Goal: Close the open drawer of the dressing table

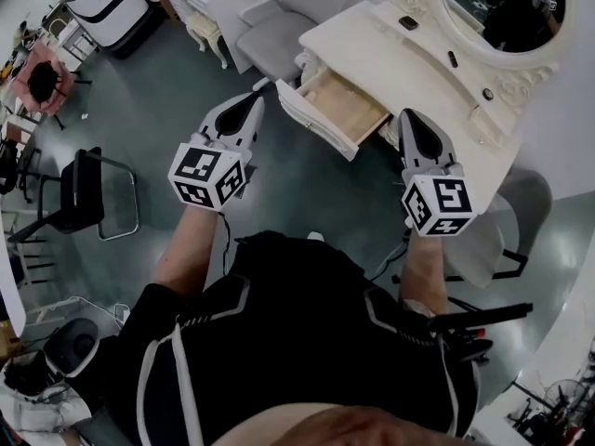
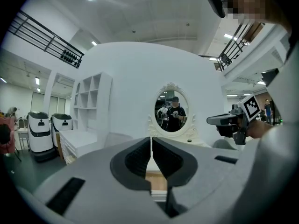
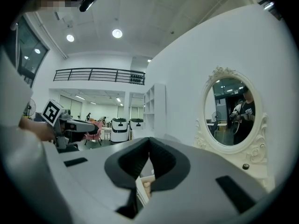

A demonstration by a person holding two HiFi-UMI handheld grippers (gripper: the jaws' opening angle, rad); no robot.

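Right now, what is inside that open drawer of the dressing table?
The open pale wooden drawer shows only bare wood bottom; nothing lies on the visible part. Its rear runs under the cream dressing table top, so that end is hidden.

Large lab hall: service robots (image 2: pixel 39 130), mezzanine railing (image 3: pixel 98 74), staged dressing table (image 1: pixel 372 52).

grey floor (image 1: pixel 177 119), white walls (image 2: pixel 131 73), black chair (image 1: pixel 76 191)

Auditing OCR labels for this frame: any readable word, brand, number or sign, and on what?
None readable.
Left gripper and right gripper: only square black-and-white markers, no letters or digits.
Dressing table: no legible print.
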